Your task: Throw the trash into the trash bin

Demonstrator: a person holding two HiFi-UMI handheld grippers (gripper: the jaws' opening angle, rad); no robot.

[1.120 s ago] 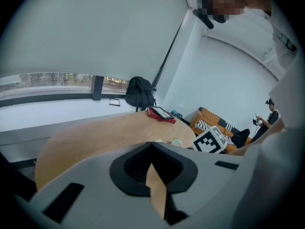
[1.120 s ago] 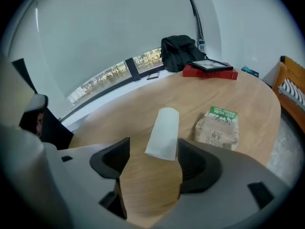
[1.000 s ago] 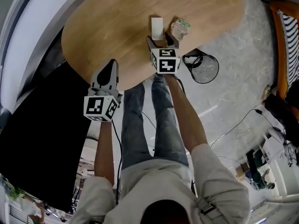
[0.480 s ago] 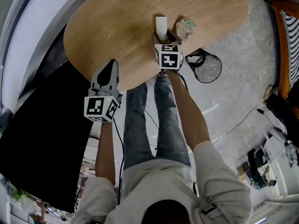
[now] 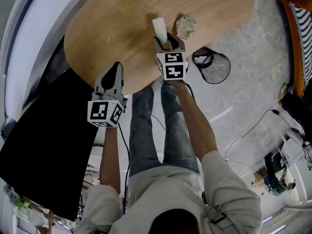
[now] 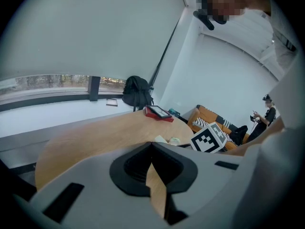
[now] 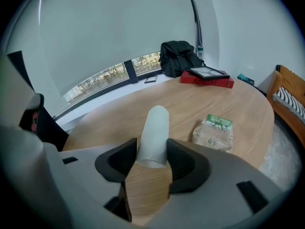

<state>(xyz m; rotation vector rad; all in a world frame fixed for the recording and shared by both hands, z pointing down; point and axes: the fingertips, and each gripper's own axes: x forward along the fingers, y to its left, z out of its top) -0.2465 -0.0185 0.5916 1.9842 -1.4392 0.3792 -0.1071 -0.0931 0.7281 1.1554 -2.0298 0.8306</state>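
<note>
Right gripper (image 5: 168,39): over the table's (image 5: 112,23) near edge, pointing steeply down. Jaws closing, with the roll (image 5: 159,27) between them.

Roll: pale paper tube. In the right gripper view the pads flank its near end (image 7: 153,132), one on each side and both apparently touching it. The rest of the tube sticks out past the jaw tips, away from the gripper (image 7: 152,152). Its cut end shows between the pads with bare wood (image 7: 228,104) behind. It could be just off the table or resting on it; I can't tell from this angle.

Packet (image 5: 185,27): crumpled, brownish with a green label, lying flat on the table just right of the roll and apart from it. It is outside the jaws, beyond the right pad (image 7: 214,130).

Bin (image 5: 214,71): dark wire mesh, on the floor to the right of the table edge, near the right gripper but lower.

Left gripper (image 5: 117,66): over the table's near-left edge, well apart from the roll. Its own view shows the jaw tips pressed together (image 6: 151,145), nothing between them, only wood (image 6: 95,132) in the gap below.

Far end of the table: red book (image 7: 207,78). Dark backpack (image 7: 178,56) behind it.
</note>
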